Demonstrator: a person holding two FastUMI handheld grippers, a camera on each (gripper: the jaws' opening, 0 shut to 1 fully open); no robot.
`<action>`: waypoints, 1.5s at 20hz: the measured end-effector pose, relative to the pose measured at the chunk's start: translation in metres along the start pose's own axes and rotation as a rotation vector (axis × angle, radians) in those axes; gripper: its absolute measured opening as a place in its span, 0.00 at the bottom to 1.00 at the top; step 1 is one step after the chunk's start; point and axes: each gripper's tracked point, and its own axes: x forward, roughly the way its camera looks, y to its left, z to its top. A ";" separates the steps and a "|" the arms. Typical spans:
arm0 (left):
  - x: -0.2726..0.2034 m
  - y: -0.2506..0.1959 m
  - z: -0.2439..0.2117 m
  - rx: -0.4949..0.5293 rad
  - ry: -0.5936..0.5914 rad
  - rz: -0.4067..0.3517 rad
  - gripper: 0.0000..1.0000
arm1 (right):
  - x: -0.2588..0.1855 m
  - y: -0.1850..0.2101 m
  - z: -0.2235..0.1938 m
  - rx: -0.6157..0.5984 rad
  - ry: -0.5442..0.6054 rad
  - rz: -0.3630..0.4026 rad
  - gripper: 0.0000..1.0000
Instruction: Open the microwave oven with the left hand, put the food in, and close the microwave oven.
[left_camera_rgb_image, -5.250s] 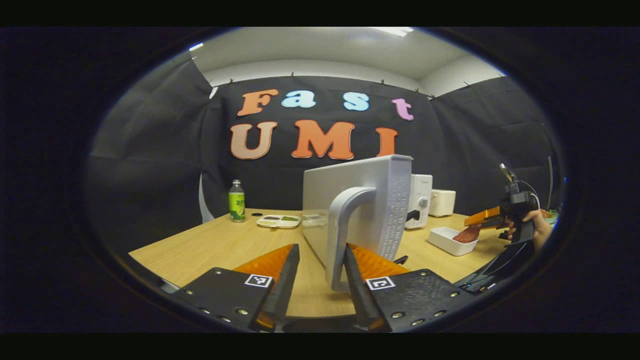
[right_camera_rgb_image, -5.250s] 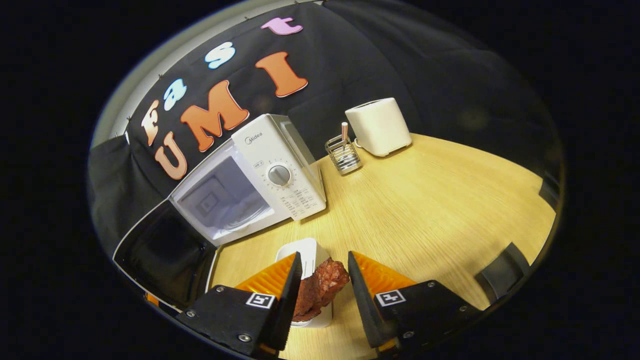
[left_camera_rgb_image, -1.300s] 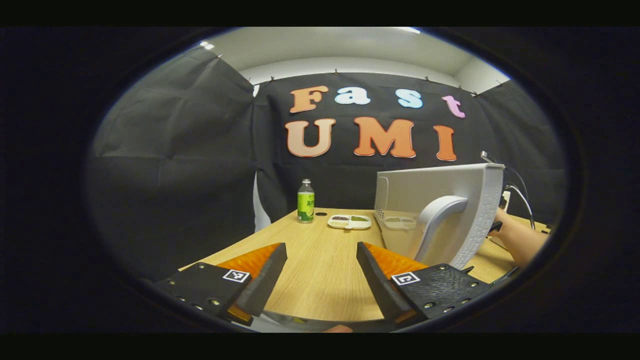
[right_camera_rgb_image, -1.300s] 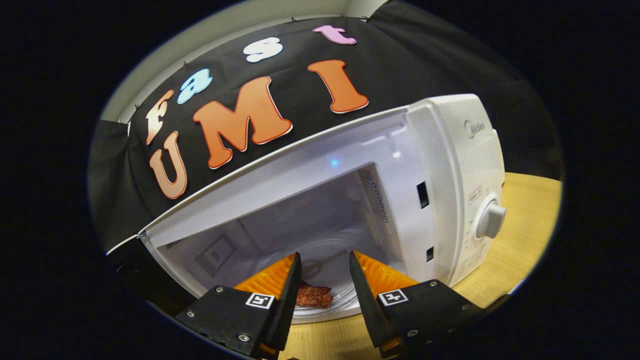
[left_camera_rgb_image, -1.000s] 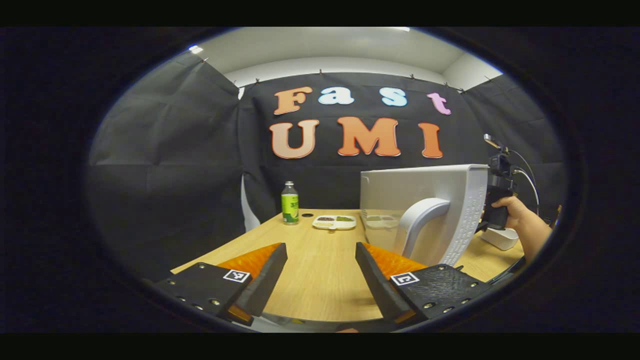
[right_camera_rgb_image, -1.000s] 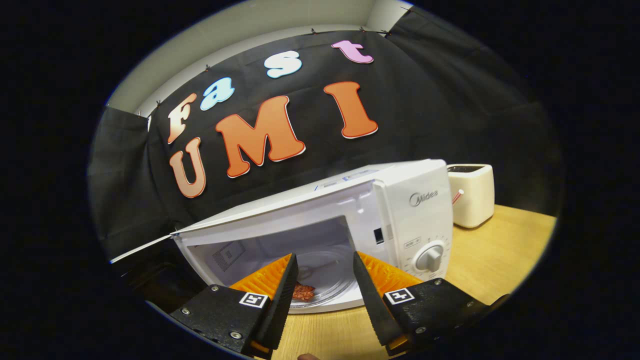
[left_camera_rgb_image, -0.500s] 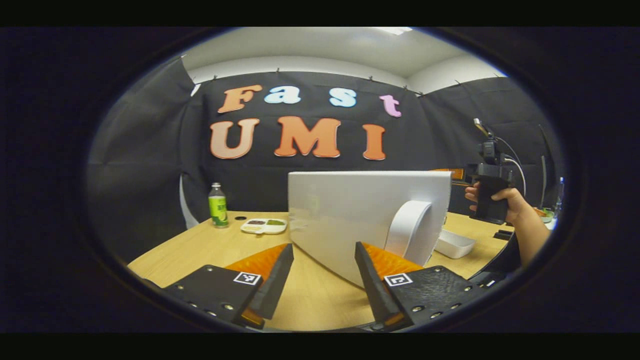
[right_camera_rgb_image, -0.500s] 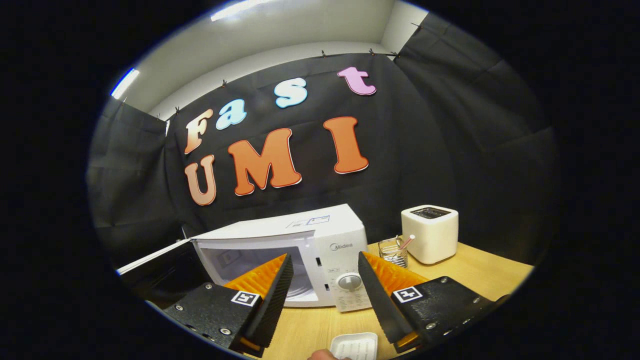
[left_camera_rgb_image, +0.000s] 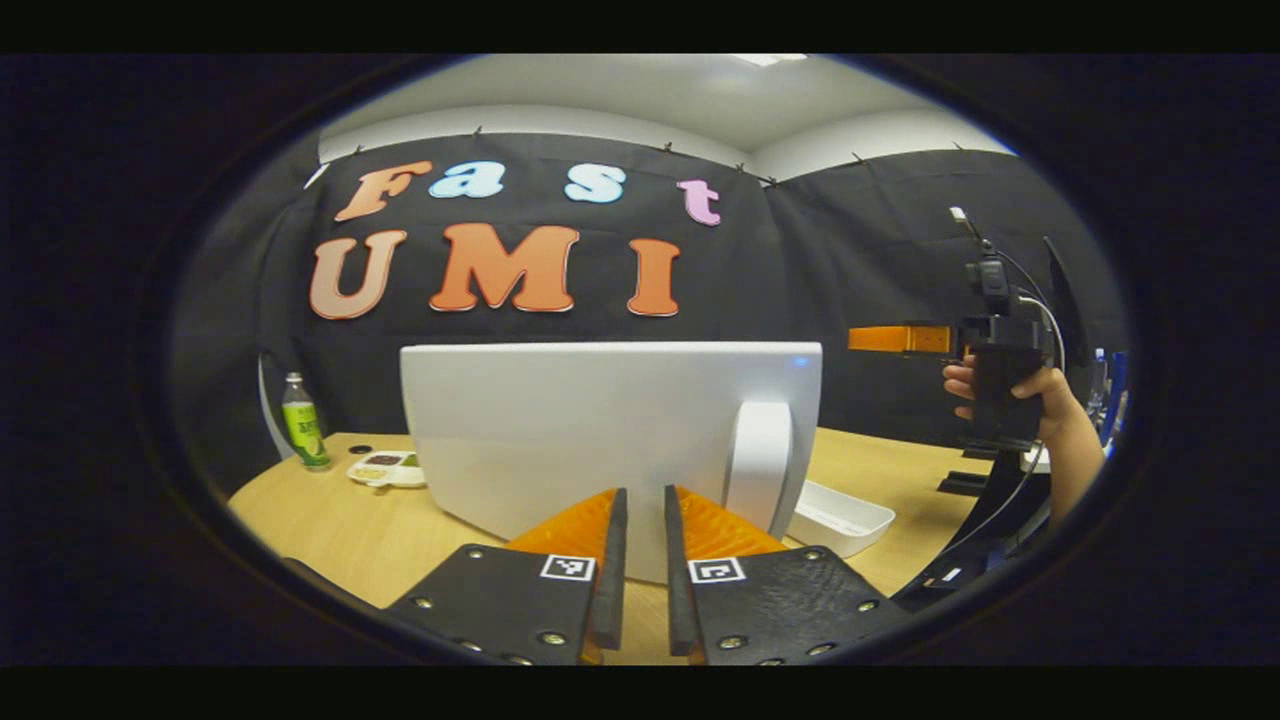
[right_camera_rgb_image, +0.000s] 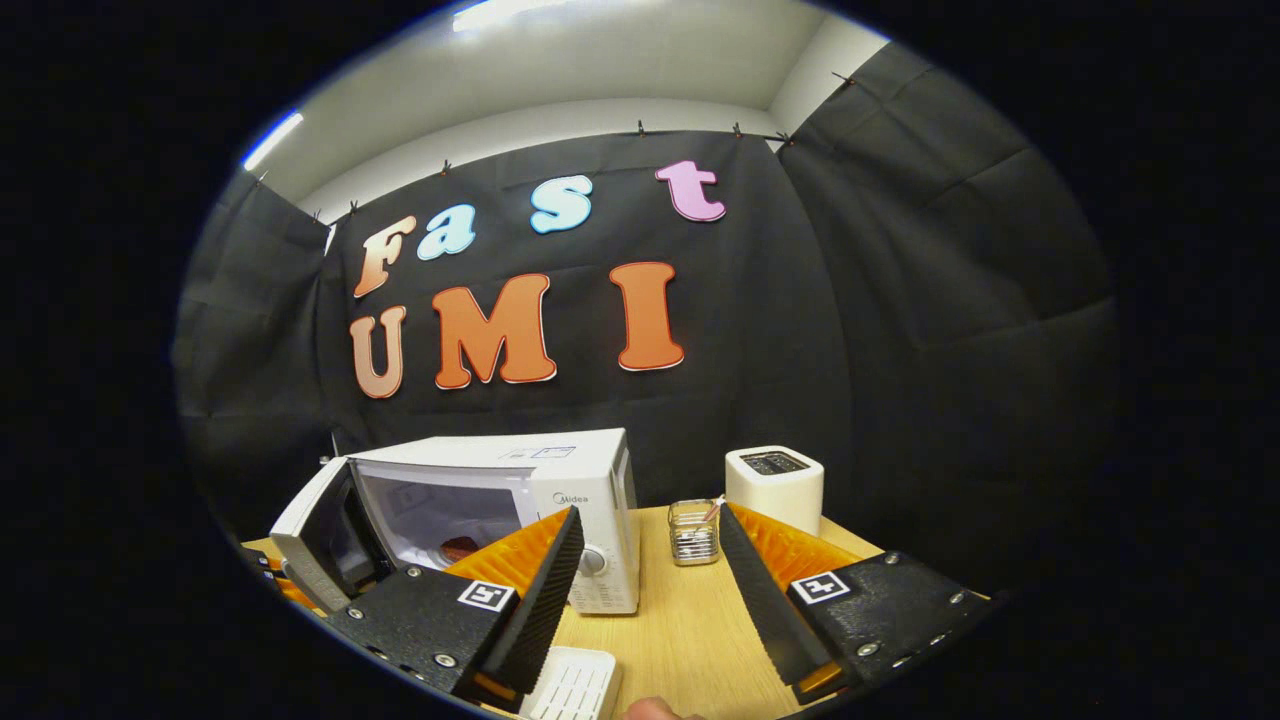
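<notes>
Microwave door (left_camera_rgb_image: 600, 440) stands straight ahead of the left gripper (left_camera_rgb_image: 637, 545), whose fingers are drawn nearly together with only a thin slit between them and nothing pinched. They sit close against the door's outer face, just left of its handle (left_camera_rgb_image: 757, 465); whether the tips touch it cannot be told. That narrow, blunt shape suits pushing a flat panel shut rather than gripping it. Farther right, a hand (left_camera_rgb_image: 1010, 395) holds the right gripper up and well away, likely to keep clear of the door's swing.

In the right gripper view, the microwave (right_camera_rgb_image: 520, 500) sits ahead and to the left of the right gripper (right_camera_rgb_image: 645, 560), door part open, with the reddish food (right_camera_rgb_image: 457, 549) inside. The right gripper's fingers are spread wide and empty. A white tray (right_camera_rgb_image: 570, 688) lies below them on the table (right_camera_rgb_image: 690, 620). Closing is what remains, by my reading.
</notes>
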 end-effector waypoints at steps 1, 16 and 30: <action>0.013 -0.004 -0.001 -0.017 0.005 -0.003 0.12 | -0.004 -0.005 0.002 -0.007 0.000 -0.003 0.86; 0.172 -0.023 -0.006 -0.018 0.053 0.083 0.10 | -0.035 -0.063 0.007 -0.101 -0.014 -0.076 0.89; 0.217 -0.023 -0.008 0.021 0.068 0.157 0.10 | -0.037 -0.095 0.005 -0.056 -0.006 -0.120 0.89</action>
